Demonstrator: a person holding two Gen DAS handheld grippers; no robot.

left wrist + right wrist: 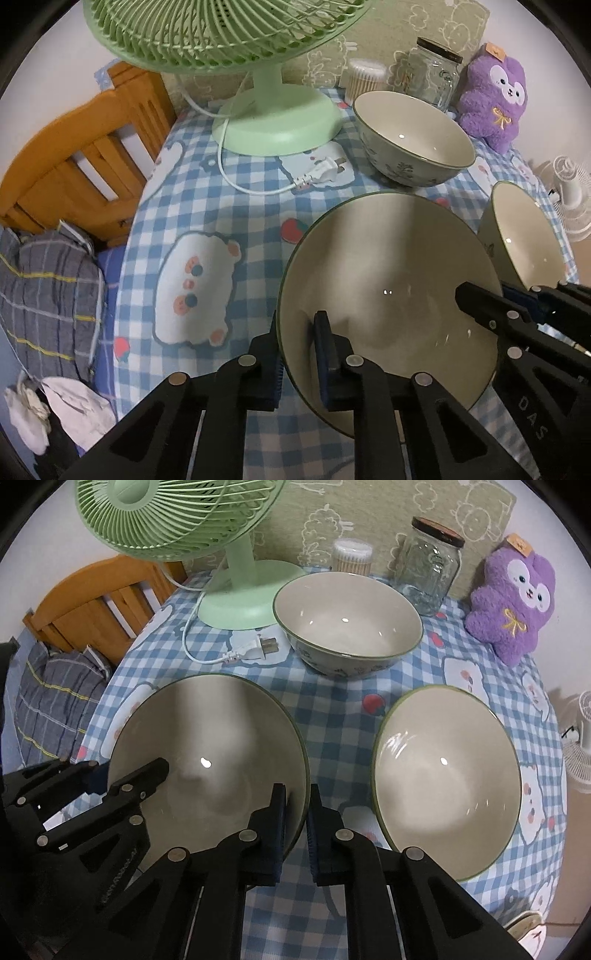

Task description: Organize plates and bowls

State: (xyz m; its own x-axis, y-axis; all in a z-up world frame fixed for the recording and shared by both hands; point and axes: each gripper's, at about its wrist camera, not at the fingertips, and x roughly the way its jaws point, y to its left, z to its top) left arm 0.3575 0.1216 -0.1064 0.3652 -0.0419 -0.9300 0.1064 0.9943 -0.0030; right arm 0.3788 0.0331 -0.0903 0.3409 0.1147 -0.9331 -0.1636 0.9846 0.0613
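Three cream bowls with green rims stand on the blue checked tablecloth (332, 709). The near-left bowl (388, 266) (207, 731) is held from both sides. My left gripper (299, 354) (110, 775) is shut on its left rim, one finger inside and one outside. On the opposite rim my right gripper (297, 823) (506, 295) is shut in the same way. A second bowl (447, 775) (521, 232) stands just right of it, untouched. The third bowl (347, 624) (413, 136), with a flower pattern outside, is farther back.
A green desk fan (243, 598) stands at the back left, its white plug (255, 648) and cord lying loose on the cloth. Behind are a glass jar (428, 565), a cotton swab tub (351, 557) and a purple plush toy (513, 598). A wooden chair (85, 162) is left of the table.
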